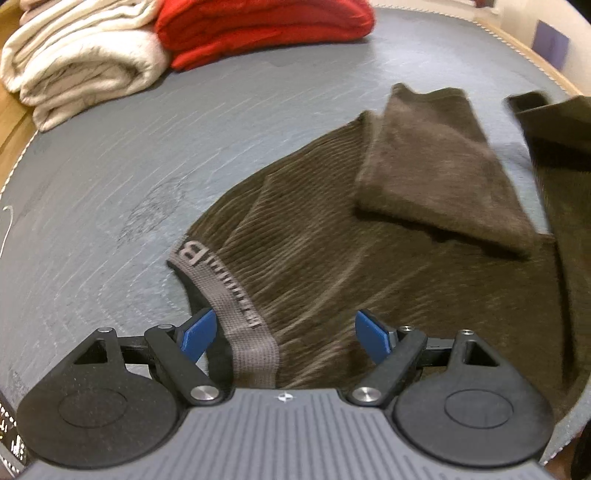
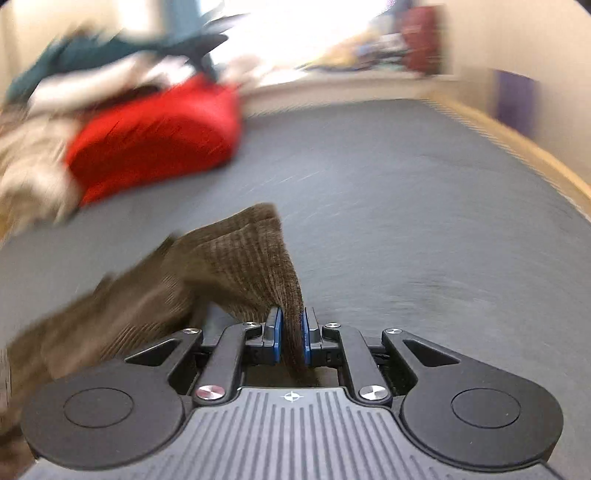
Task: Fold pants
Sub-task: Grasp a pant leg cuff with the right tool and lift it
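Brown ribbed corduroy pants (image 1: 332, 236) lay spread on the grey mat-covered table (image 1: 129, 166) when I looked through the left wrist camera, one leg end (image 1: 436, 166) already doubled back over the seat. My left gripper (image 1: 288, 332) stood with its blue pads (image 1: 197, 332) spread wide, holding nothing, the grey lettered waistband (image 1: 221, 288) running up between them. Folded cream cloth (image 1: 81, 66) and a folded red garment (image 1: 258, 26) sat well apart at the far edge.

Through the right wrist camera, much blurred, my right gripper (image 2: 291, 332) was clamped on a bunched fold of the same pants (image 2: 236, 266), the cloth draping away to the left toward the table (image 2: 406, 184). The red garment (image 2: 155, 136) showed beyond.

I judged the fabric soft, limp and fairly light, with enough nap to resist slipping but no stiffness to hold a crease by itself. The waistband looked the firmest place for my left hand to take hold; pinching a single loose layer risked dragging the fold askew.
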`<state>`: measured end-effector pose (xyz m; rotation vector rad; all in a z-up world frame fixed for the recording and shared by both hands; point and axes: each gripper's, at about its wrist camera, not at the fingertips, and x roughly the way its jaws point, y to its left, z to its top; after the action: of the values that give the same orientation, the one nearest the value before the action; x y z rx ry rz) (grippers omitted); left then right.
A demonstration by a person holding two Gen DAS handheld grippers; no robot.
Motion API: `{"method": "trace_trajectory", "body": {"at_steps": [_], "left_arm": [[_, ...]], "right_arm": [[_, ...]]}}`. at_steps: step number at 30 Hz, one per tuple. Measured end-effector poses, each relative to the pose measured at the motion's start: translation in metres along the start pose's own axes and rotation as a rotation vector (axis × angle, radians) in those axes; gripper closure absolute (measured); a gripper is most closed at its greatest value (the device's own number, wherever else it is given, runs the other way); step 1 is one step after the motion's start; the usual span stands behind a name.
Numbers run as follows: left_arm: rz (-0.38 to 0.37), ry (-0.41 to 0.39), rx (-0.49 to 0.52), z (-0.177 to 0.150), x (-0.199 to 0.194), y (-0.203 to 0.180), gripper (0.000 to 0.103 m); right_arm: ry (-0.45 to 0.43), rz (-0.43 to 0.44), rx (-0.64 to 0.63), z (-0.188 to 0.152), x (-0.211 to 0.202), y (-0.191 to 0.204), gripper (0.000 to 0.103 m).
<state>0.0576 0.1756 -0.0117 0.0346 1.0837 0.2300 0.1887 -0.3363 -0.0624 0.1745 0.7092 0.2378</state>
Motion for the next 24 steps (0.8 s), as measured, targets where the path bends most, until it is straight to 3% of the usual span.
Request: {"method": "trace_trajectory", "body": {"at_steps": [4,8,10,12,15,17,21,22,24], "left_arm": [[-0.021,-0.026,0.054,-0.004,-0.008,-0.013,0.016],[-0.005,-0.021,0.083,-0.006,-0.006,-0.013,0.016],[0.010,-0.007,0.077,-0.005,-0.001,-0.010,0.016],[0.026,0.008,0.061,-0.004,0.004,-0.006,0.016],[0.031,0.022,0.050,-0.005,0.007,-0.003,0.016],[0.034,0.020,0.062,-0.006,0.007,-0.004,0.016],[0.043,0.024,0.066,-0.010,0.008,-0.001,0.016],[0.046,0.027,0.063,-0.010,0.009,0.000,0.016],[0.049,0.033,0.056,-0.010,0.010,0.004,0.016]], "right_arm": [[0.018,-0.204,0.293,-0.021,-0.044,-0.095,0.094],[0.166,-0.440,0.573,-0.063,-0.065,-0.181,0.094],[0.229,-0.470,0.689,-0.083,-0.068,-0.214,0.094],[0.290,-0.524,0.745,-0.097,-0.066,-0.230,0.094],[0.311,-0.561,0.805,-0.107,-0.070,-0.235,0.094],[0.292,-0.591,0.826,-0.104,-0.075,-0.233,0.095],[0.236,-0.746,0.881,-0.100,-0.095,-0.237,0.095],[0.247,-0.755,0.906,-0.105,-0.096,-0.241,0.095],[0.302,-0.671,0.910,-0.112,-0.085,-0.248,0.094]]}}
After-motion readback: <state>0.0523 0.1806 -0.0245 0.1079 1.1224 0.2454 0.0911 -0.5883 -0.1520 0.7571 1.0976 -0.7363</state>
